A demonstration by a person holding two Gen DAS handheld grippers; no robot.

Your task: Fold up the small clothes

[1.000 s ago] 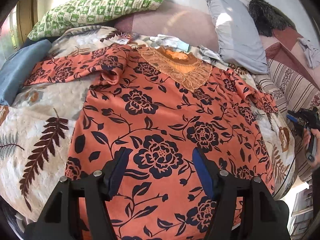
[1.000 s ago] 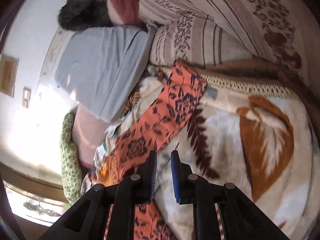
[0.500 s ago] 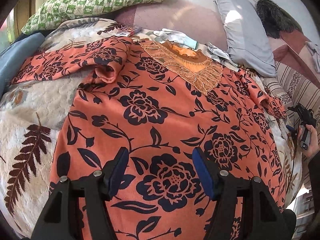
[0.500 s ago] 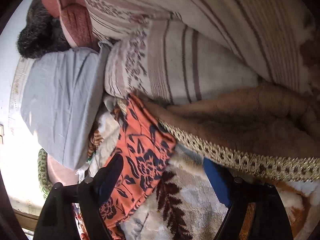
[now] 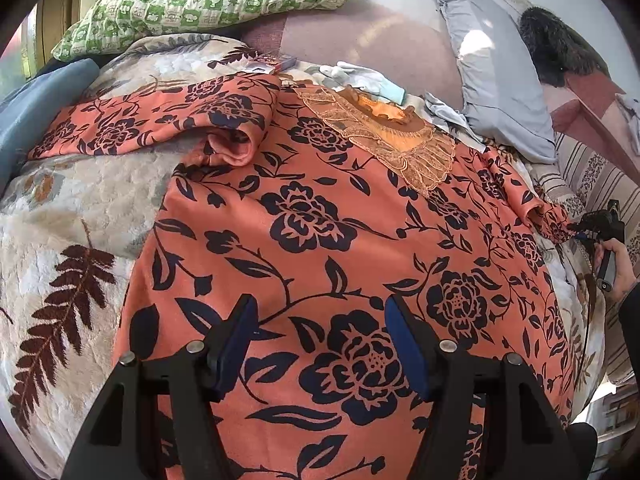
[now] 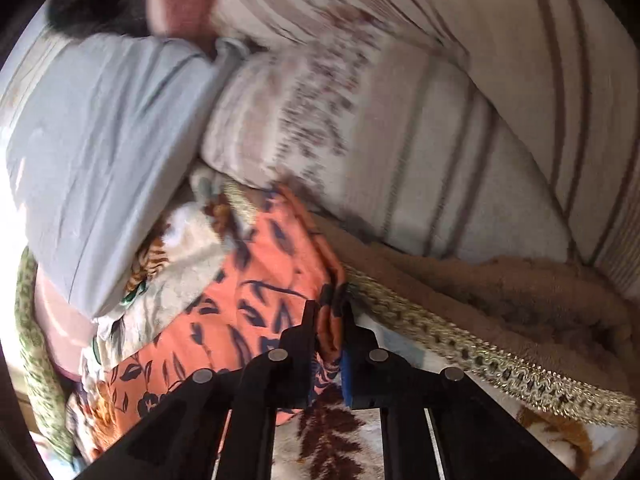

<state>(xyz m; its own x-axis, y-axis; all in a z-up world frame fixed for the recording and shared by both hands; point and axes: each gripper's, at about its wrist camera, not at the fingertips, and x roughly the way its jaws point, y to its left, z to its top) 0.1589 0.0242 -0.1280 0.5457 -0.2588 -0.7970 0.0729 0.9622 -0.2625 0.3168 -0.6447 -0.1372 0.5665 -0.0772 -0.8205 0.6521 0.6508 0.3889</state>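
Orange floral cloth fills the left wrist view: the top (image 5: 320, 232) lies spread face-up on a blanket (image 5: 80, 216), its lace collar (image 5: 392, 140) far, one sleeve (image 5: 152, 124) stretched to the left. The left gripper (image 5: 320, 344) hangs over the near hem with its jaws well apart and nothing between them. At the far right the right gripper (image 5: 576, 232) meets the other sleeve's cuff. There is bare blanket to the left for moving; a grey pillow (image 5: 500, 80) and a striped quilt (image 5: 592, 184) crowd the right edge.

In the right wrist view, blurred, the right gripper (image 6: 330, 320) is closed on the cuff (image 6: 332, 320), a bunched fold pinched between its pads. The quilt (image 6: 400, 140) and a braid-trimmed brown throw (image 6: 520, 296) lie just beside it. The bite looks shallow, so I judge a quick pull could slip the cuff free, or the braid could snag and drag along.
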